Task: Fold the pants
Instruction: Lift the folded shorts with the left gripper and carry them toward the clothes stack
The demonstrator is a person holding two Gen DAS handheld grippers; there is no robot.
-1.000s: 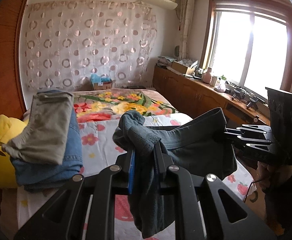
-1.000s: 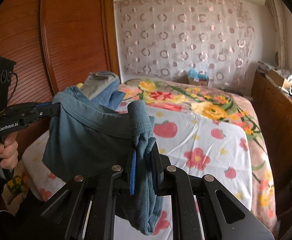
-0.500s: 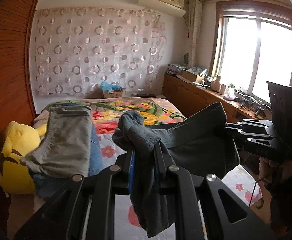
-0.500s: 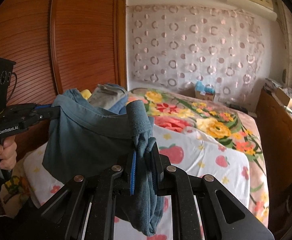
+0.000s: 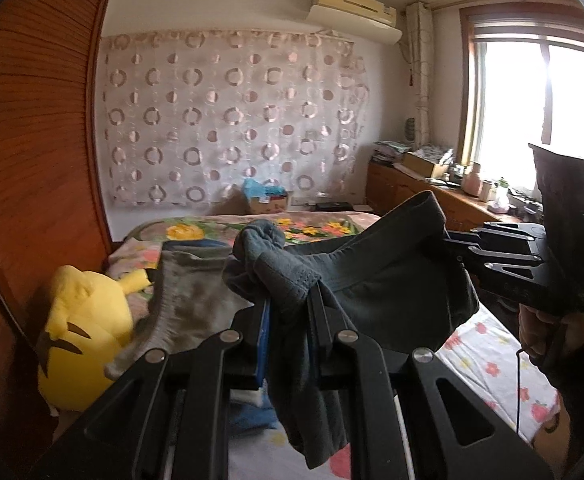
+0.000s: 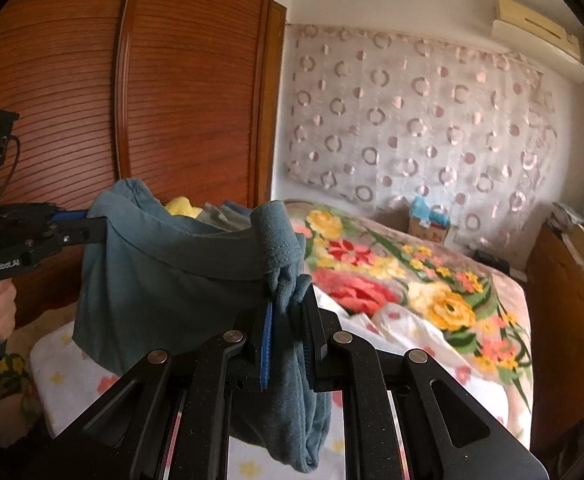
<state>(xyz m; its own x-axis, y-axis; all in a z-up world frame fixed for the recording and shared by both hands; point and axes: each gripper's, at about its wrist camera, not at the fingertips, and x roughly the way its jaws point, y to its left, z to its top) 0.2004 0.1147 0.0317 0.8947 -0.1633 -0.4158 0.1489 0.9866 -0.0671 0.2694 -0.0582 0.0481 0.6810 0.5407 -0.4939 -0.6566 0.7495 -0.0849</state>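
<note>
We stand at a bed (image 5: 492,364) with a flowered cover, a circle-patterned curtain (image 5: 231,120) on the far wall. In the left wrist view, our left gripper (image 5: 287,316) is clamped on a bunched corner of the grey-blue pants (image 5: 392,292), which hang in the air above the bed; across from it our right gripper (image 5: 452,252) pinches the waistband's other end. A yellow plush toy (image 5: 79,328) lies beside grey folded clothes (image 5: 187,296). In the right wrist view, our right gripper (image 6: 287,320) is clenched on the pants (image 6: 163,280), the waistband stretched toward the left gripper (image 6: 91,224), with a wooden wardrobe (image 6: 131,80) behind.
</note>
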